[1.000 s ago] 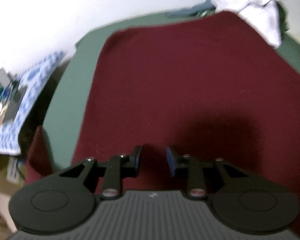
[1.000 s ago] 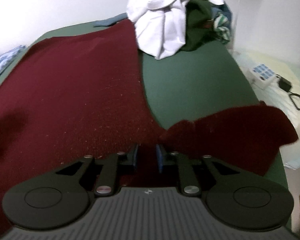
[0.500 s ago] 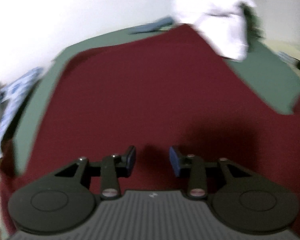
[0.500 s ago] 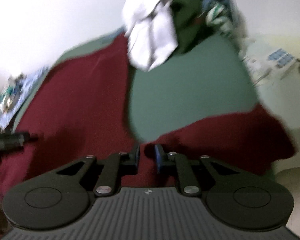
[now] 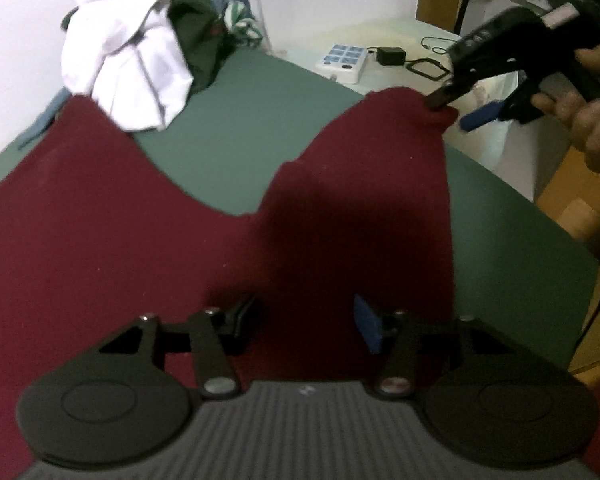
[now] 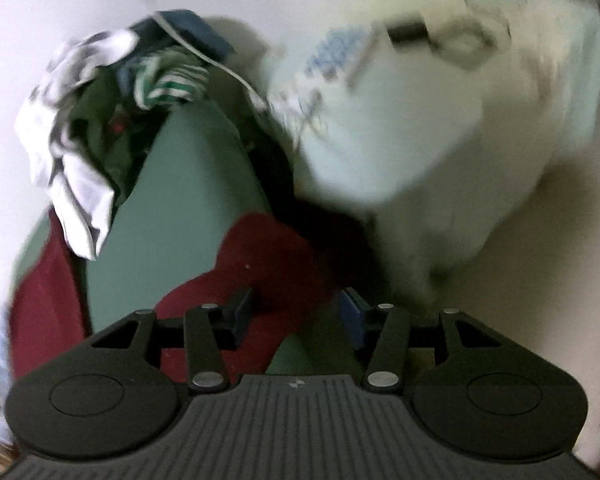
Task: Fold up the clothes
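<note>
Right hand-held gripper (image 6: 296, 316) shifted to maroon garment (image 5: 148, 240) sleeve end, now wide; left hand-held gripper (image 5: 304, 328) wide.

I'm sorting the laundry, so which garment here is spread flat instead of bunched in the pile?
The maroon garment: it lies spread across the green table, while the white shirt and the rest sit heaped at the far end.

The left wrist view looks low across the maroon garment (image 5: 148, 216) toward the clothes pile (image 5: 148, 40). The right wrist view, blurred, faces the green table's (image 6: 172, 200) far edge. Both share the pile and garment.
</note>
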